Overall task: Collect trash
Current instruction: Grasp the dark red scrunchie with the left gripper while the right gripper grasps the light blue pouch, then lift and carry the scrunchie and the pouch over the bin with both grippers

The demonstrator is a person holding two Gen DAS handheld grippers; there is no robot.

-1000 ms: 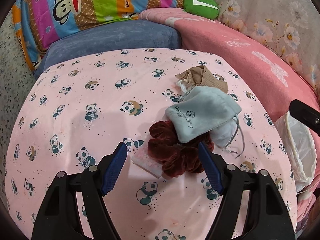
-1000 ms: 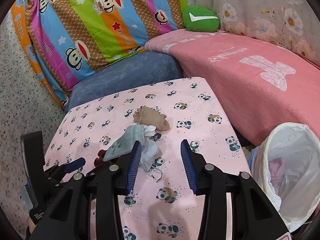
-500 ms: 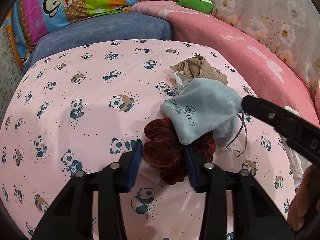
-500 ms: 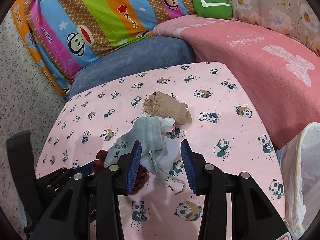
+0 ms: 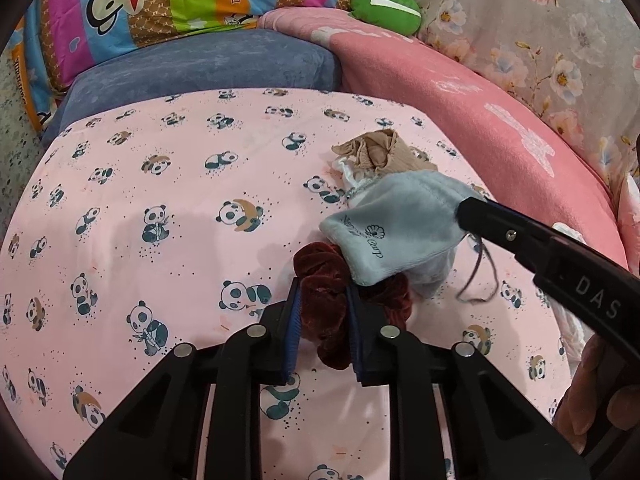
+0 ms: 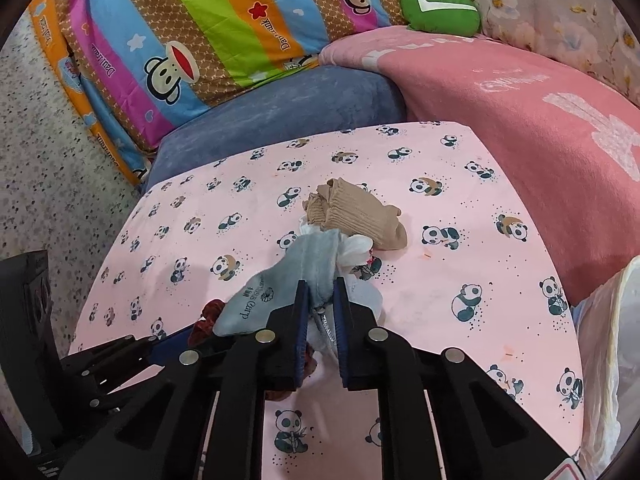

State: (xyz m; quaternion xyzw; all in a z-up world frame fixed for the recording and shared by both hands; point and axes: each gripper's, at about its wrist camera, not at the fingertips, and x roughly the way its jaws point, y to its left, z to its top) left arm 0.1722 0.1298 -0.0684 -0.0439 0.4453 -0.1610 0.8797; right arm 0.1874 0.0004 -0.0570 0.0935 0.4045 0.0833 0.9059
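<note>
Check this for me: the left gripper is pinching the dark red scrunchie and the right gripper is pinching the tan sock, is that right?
Not quite. The left gripper is pinching the dark red scrunchie, but the right gripper is pinching the grey drawstring pouch, not the tan sock, which lies untouched farther back on the panda cloth. The right wrist view shows this.

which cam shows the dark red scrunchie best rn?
Left wrist. The dark red scrunchie sits centre frame, pinched between the left gripper pads, its velvet folds plain. In the right wrist view only a sliver peeks out beneath the grey pouch, which the right gripper pinches.
</note>
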